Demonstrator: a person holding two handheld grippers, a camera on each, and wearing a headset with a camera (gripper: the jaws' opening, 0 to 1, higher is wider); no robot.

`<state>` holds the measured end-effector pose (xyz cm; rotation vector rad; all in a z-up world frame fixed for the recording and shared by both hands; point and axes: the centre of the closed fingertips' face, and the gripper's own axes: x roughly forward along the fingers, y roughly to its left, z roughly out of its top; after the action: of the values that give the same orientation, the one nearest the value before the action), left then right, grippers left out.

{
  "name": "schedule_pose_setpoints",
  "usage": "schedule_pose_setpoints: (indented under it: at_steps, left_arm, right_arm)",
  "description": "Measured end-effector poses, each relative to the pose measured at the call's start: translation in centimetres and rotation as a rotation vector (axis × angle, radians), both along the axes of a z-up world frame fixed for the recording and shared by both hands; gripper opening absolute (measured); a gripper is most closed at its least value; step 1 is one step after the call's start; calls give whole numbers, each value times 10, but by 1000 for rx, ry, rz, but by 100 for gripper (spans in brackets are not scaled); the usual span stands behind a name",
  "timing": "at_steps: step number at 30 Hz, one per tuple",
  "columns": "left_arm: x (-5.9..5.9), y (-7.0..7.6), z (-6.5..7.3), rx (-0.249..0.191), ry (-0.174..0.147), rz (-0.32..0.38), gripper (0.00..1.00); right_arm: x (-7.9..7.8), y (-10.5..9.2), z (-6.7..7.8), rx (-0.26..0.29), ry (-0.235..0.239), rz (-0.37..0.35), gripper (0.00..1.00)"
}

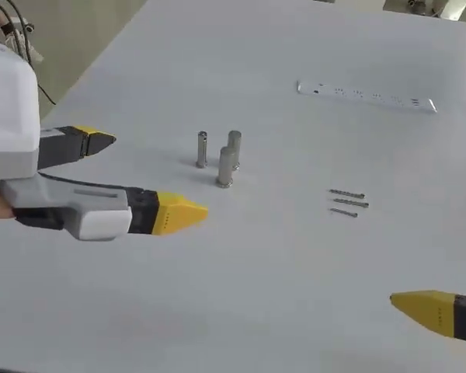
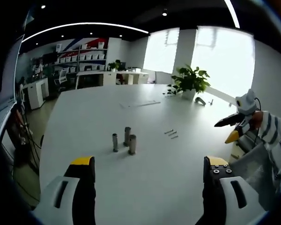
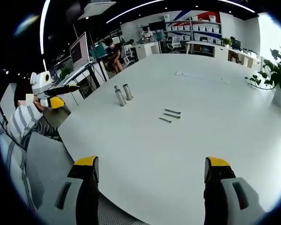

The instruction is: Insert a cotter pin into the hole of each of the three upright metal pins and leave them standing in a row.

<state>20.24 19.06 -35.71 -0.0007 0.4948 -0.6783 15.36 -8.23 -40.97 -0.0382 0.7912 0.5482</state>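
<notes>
Three short metal pins [image 1: 224, 159] stand upright in a tight cluster mid-table, also seen in the left gripper view [image 2: 127, 140] and the right gripper view [image 3: 123, 94]. Three thin cotter pins [image 1: 348, 203] lie flat side by side to their right, loose on the table [image 2: 171, 134] [image 3: 169, 116]. My left gripper [image 1: 144, 177] hovers left of the metal pins, open and holding nothing [image 2: 150, 161]. My right gripper [image 3: 152, 161] is open and holding nothing, near the table's front edge; one yellow jaw of it enters the head view at bottom right.
A white power strip [image 1: 366, 96] lies at the far side of the white table [image 1: 279, 272]. A potted plant [image 2: 189, 79] stands at a far table edge. Desks, shelves and people fill the room beyond.
</notes>
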Motion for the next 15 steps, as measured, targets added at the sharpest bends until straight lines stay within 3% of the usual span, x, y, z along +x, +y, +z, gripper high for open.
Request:
schedule_pose_setpoints:
  at_steps: [15]
  left_arm:
    - [26,-7,-9,48,-13,-83,88]
  right_arm:
    - [-6,-7,8,0,-15,-59,92]
